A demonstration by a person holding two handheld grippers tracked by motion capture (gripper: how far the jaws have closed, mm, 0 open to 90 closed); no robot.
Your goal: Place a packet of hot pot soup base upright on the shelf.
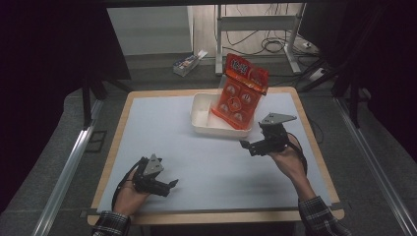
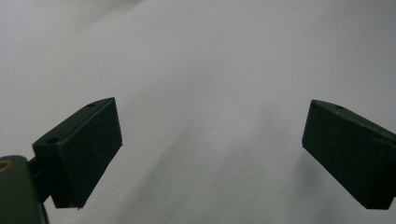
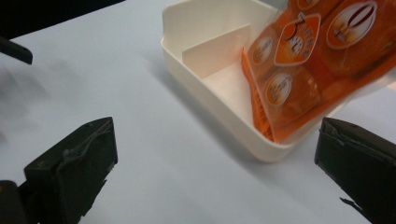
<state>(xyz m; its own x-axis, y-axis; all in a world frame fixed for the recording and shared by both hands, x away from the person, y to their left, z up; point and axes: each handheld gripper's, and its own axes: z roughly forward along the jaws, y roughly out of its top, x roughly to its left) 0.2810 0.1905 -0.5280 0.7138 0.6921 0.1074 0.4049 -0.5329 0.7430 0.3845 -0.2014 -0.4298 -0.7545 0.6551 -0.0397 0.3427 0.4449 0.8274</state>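
An orange snack bag (image 1: 241, 91) stands tilted in the right part of a white divided tray (image 1: 204, 120) at the table's far middle. In the right gripper view the orange bag (image 3: 308, 65) leans over the tray's near corner, beside the white tray (image 3: 205, 93) and its inner divider. My right gripper (image 1: 252, 146) is open, just in front of the tray and right of it, holding nothing; its jaws stand wide apart (image 3: 217, 172). My left gripper (image 1: 169, 186) rests near the table's front left, open (image 2: 210, 154), over bare grey surface.
The table has a grey mat (image 1: 196, 162) with a wooden rim (image 1: 211, 216). A small box (image 1: 188, 63) lies on the floor beyond the table, next to a metal stand's legs (image 1: 255, 29) and cables. Dark curtains flank both sides.
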